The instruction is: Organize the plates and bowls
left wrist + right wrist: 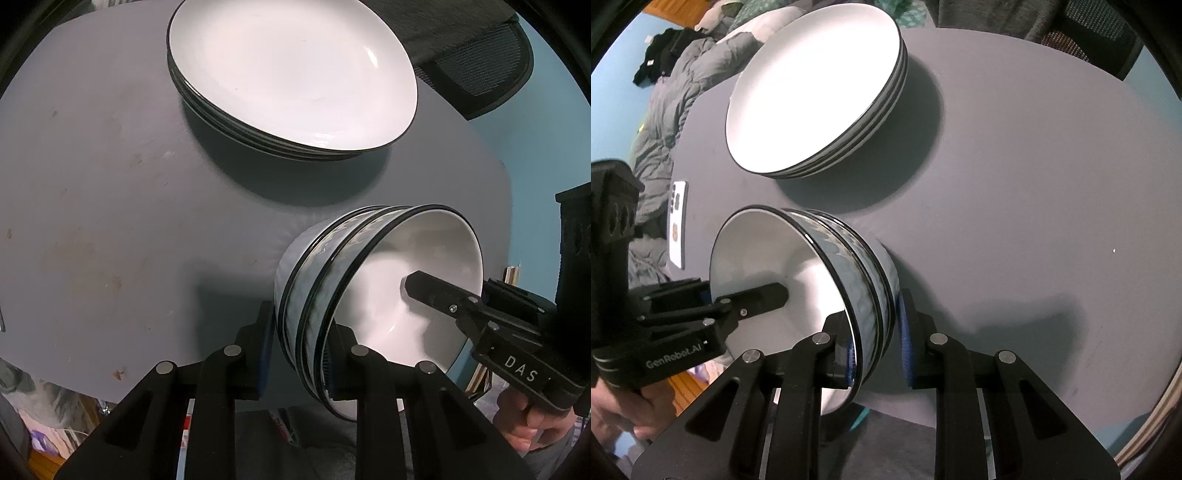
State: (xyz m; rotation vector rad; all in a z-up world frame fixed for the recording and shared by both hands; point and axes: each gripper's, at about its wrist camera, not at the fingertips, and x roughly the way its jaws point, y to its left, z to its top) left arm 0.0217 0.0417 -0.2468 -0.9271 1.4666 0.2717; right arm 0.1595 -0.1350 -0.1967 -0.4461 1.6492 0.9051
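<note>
Three nested bowls point(369, 280) are sitting near a grey table's point(110, 184) edge, beside four stacked plates point(291, 74). Left gripper point(303, 350) and right gripper point(875, 339) are each pinching opposite rims. Teal walls are surrounding.

Grey table point(1015, 192): plate stack point(812, 96) on it; white phone point(679, 221) at edge beside it.

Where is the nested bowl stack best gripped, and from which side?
At the rim wall, on opposite sides, from above. The bowl stack is deep, with thin walls, so each claw, left claw and right claw, straddles the wall with one finger inside, one outside.
</note>
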